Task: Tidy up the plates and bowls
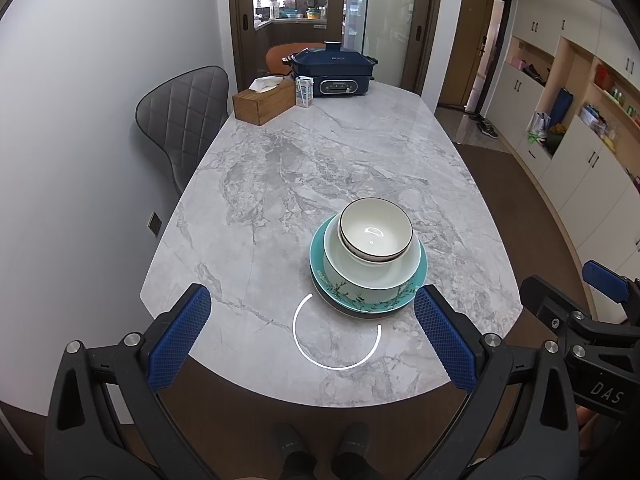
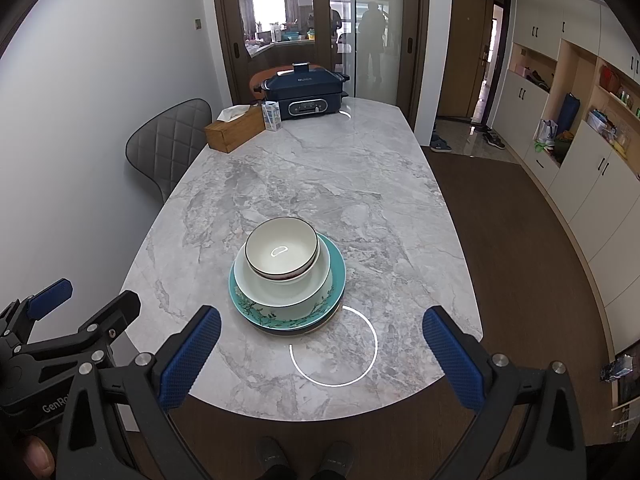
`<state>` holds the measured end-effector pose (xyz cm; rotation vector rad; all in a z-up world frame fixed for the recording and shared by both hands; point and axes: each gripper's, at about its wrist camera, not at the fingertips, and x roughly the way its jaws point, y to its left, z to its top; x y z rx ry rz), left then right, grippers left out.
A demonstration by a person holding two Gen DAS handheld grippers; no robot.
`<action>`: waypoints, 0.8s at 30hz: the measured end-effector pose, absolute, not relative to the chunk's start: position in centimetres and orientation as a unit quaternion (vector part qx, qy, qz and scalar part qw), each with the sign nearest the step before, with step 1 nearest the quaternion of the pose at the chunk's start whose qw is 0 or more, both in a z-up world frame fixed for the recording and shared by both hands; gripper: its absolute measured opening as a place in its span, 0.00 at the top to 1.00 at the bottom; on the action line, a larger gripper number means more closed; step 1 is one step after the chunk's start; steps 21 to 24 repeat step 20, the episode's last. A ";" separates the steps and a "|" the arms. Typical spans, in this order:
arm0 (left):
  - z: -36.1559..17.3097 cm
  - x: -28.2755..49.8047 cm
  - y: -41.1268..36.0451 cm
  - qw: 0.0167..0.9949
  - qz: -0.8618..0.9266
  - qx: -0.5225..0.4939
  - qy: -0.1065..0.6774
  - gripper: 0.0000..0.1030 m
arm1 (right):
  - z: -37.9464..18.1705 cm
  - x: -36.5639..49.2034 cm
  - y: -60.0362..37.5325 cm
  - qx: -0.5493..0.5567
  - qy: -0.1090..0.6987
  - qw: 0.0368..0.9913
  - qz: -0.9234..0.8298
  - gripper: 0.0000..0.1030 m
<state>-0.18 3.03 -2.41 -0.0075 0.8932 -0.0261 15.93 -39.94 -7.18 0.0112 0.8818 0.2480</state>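
So both views look down the long grey marble counter [image 1: 280, 168] from its near end. Starting at the left, a grey quilted chair [image 1: 182, 120] is pulled up at about 10 o'clock, hard against the counter's edge. The left tongs [image 1: 312, 336] are spread wide with nothing between the blue pads [image 1: 178, 340], hanging over the near rim of the counter. Right past them, around 1 o'clock from the left tongs in the left wrist view, sits the stack: a teal plate [image 1: 360, 300] with a flowering-branch pattern on the bottom (there looks to be a darker rim under it, can't tell what exactly), a wide pale bowl [image 1: 372, 272] nested on that, and a smaller white bowl [image 1: 376, 232] with a dark rim line sitting on top, shifted a bit toward the far side. A ring-shaped ceiling light reflection shows on the counter just in front of the stack. From the right wrist view the same stack is at roughly 11 o'clock, and the right tongs [image 2: 322, 356] are also wide open and empty, near the stack but not touching it. Way up at 12 o'clock on the far end there's a wooden tissue box [image 1: 264, 100], a little carton [image 1: 304, 91] just beside it, and a dark blue electric cooker [image 1: 332, 72]. Off to the right, at 2 to 3 o'clock, white cabinets with open cubbies [image 2: 576, 92] line the wall. Somebody's dark shoes [image 1: 320, 452] show at 6 o'clock.
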 end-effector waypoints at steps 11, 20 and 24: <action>-2.3 0.2 3.2 0.903 -0.014 0.000 0.430 0.00 | -7.2 15.9 -39.9 0.005 0.426 0.897 0.119 0.00; -2.3 0.2 3.2 0.903 -0.017 -0.001 0.430 0.00 | -7.2 16.0 -40.0 0.006 0.426 0.897 0.119 0.00; -2.3 0.2 3.2 0.903 -0.017 -0.001 0.430 0.00 | -7.2 16.0 -40.0 0.006 0.426 0.897 0.119 0.00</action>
